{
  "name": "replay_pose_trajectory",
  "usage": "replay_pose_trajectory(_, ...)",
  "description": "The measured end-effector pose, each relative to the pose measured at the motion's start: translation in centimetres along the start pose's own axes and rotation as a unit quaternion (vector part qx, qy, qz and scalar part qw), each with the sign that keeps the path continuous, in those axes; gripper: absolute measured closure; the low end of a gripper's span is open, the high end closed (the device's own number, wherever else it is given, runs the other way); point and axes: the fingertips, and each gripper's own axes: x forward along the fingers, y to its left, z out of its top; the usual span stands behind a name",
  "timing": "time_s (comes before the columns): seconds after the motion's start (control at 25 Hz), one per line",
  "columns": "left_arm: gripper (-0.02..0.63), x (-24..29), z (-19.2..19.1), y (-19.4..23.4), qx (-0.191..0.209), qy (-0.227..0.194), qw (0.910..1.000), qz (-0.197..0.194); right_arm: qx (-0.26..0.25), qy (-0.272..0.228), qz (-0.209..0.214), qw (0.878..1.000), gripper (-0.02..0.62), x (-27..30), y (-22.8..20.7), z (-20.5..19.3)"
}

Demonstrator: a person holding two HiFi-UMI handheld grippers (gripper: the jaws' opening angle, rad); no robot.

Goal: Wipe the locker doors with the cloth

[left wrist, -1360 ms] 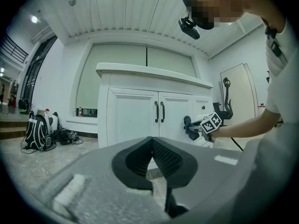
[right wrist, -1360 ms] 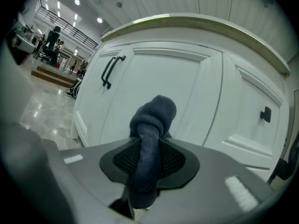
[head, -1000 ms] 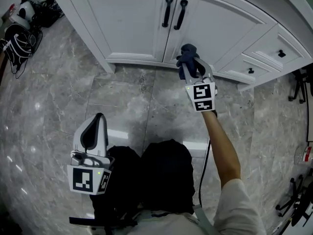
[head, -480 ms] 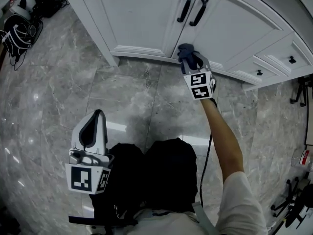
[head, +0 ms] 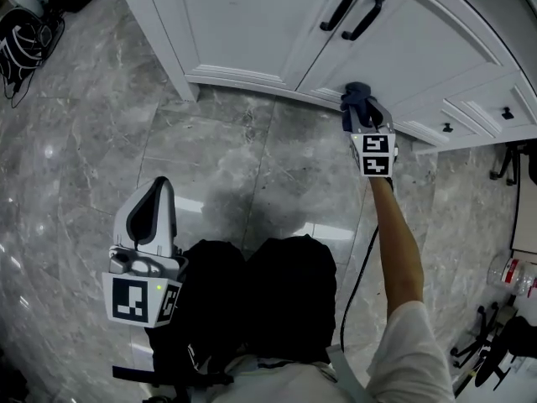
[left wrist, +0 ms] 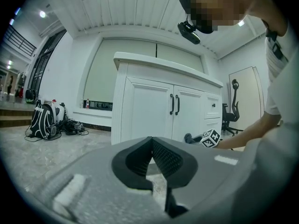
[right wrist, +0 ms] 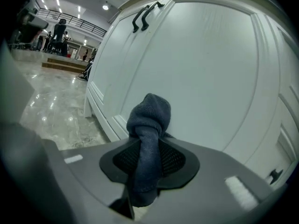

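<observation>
left gripper, its jaws together and empty, hangs low over the grey marble floor. bags lie far left. right gripper clamps the dark cloth at the foot of the right white door, below the black handles.
</observation>
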Motion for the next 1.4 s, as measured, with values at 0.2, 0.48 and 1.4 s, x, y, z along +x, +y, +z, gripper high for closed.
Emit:
replay_pose_trajectory(0.2,0.604,0.3,-0.8,0.5,-0.009,0.004,0.9999,0.002,-0.008,0.021,-0.024,0.999,0.489,-1.2,-3.1,-2.1)
replay_pose_trajectory(0.48,0.604,0.3,-1.5,1.1,-0.018,0.002,0.9998,0.001,0.036,0.060,-0.080,0.994,0.491,-3.4,-7.2,-4.8)
replay_pose_trajectory(1.4,0.604,2.9,3.3,-10.2,0.040,-0.006,0.9983,-0.042,-0.016,-0.153,-0.103,0.983,0.489,-20.7,-24.0,16.9)
